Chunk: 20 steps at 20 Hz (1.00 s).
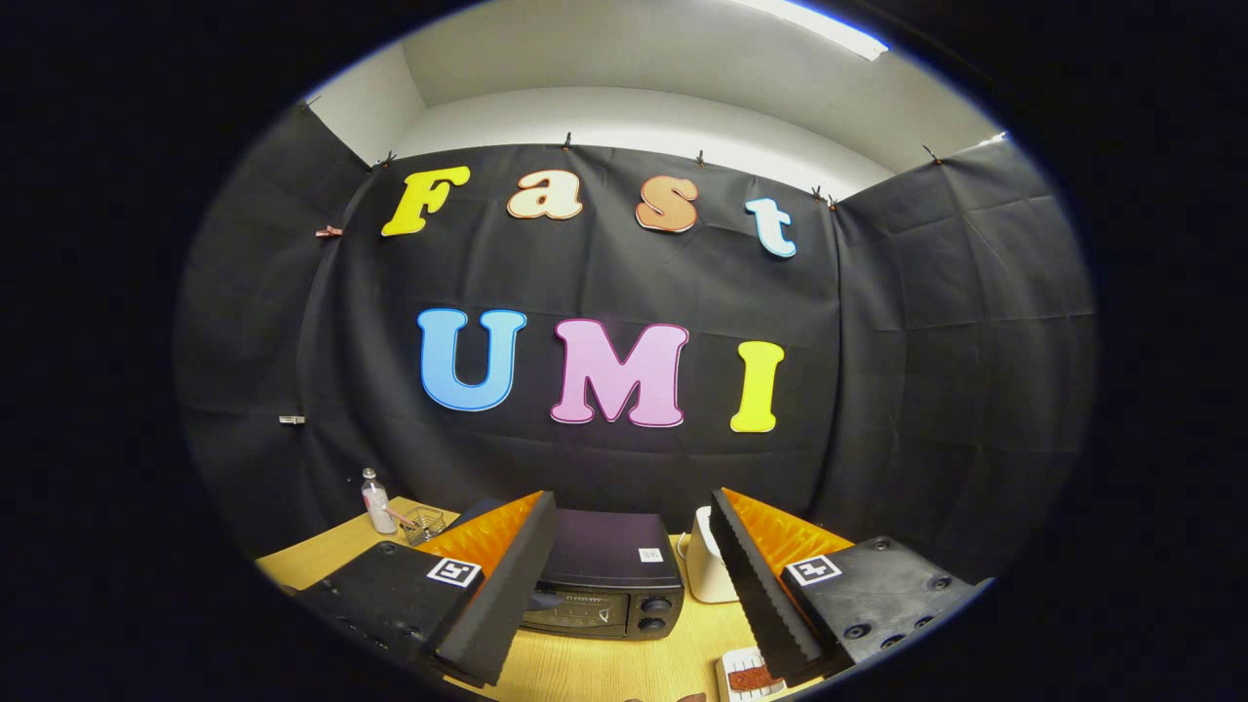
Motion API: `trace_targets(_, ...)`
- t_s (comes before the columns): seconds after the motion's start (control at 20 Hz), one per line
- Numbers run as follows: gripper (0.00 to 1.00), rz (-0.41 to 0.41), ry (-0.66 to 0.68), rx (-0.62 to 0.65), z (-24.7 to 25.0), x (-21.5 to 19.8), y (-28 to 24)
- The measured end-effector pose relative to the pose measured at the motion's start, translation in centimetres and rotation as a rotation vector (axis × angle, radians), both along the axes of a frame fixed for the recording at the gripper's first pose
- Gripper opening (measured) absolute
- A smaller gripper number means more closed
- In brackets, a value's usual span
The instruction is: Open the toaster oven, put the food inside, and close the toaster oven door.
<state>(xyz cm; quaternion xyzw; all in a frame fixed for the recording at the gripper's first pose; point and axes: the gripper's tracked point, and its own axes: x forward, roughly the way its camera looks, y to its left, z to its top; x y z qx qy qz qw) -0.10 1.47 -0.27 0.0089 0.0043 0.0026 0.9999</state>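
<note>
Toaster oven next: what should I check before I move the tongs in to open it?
1. Tongs open and holding nothing: ok.
2. Toaster oven ahead, between the fingers: ok.
3. Door shut, ready to pull: cannot tell, the left finger hides most of it.
4. Food on its white plate near the right finger: ok.
5. White mug right beside the oven, may crowd the approach: not ok.
6. Bottle and wire basket set well back: ok.

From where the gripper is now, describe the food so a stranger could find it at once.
Start at the black toaster oven on the wooden table, seen between the open gripper fingers. The food is a reddish-brown slab on a small white plate, nearer than the white mug. It is the only reddish item there.
</note>
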Motion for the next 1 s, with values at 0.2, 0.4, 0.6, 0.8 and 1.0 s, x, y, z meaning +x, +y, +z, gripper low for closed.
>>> trace_targets(0.2, 0.97, 0.024, 0.005, 0.000, -0.3, 0.8, 1.7)
trace_targets(0.4, 0.97, 0.048, 0.020, -0.008, -1.6, 2.3, 4.4)
trace_targets(0.6, 0.97, 0.054, 0.074, 0.011, -4.8, 4.4, 6.8)
trace_targets(0.8, 0.97, 0.051, 0.146, 0.003, -8.9, 6.3, 8.4)
trace_targets(1.0, 0.97, 0.035, 0.223, -0.008, -13.1, 8.0, 9.3)
